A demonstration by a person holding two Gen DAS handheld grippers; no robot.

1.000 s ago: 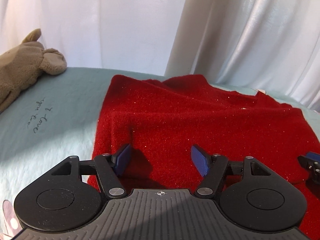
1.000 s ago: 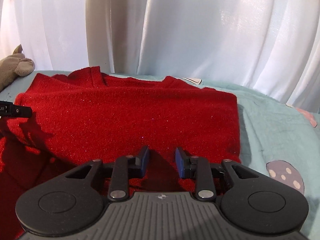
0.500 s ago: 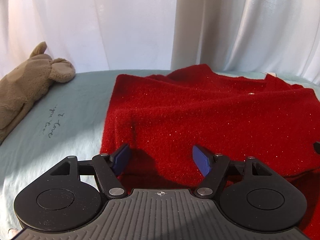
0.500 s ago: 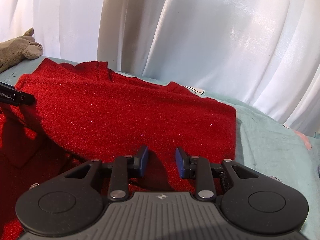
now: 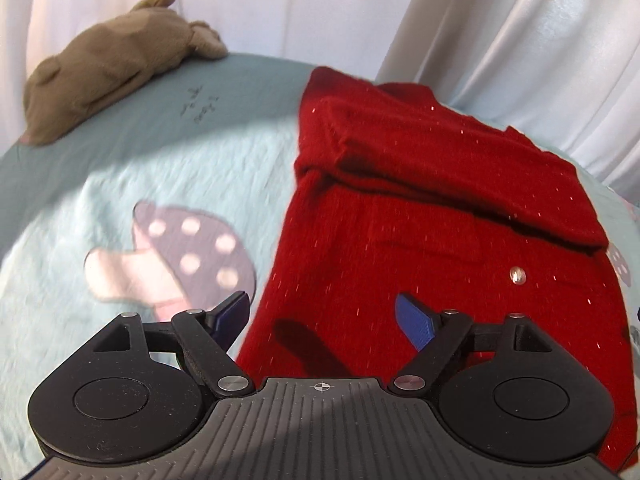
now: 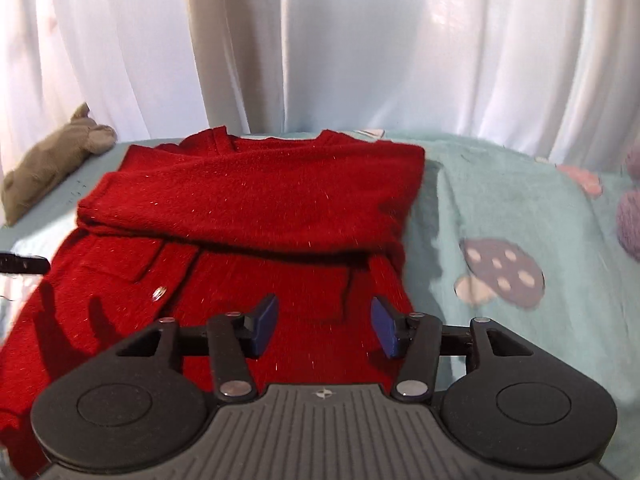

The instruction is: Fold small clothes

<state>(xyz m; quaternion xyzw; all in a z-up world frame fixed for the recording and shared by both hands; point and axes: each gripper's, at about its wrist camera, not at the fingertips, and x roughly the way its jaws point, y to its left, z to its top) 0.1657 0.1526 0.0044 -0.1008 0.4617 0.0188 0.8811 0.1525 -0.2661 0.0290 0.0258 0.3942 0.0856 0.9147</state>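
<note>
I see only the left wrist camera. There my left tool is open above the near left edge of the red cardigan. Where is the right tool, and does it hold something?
Observer: The right tool is open and holds nothing. It hangs over the near right part of the red cardigan.
Operator: Is something on the blanket further to the right?
Observer: Yes, a purple fuzzy thing sits at the far right edge of the blanket. I cannot tell what it is.
Operator: Is anything beside the button?
Observer: A pocket flap lies just beyond the button, close to the folded edge.
</note>
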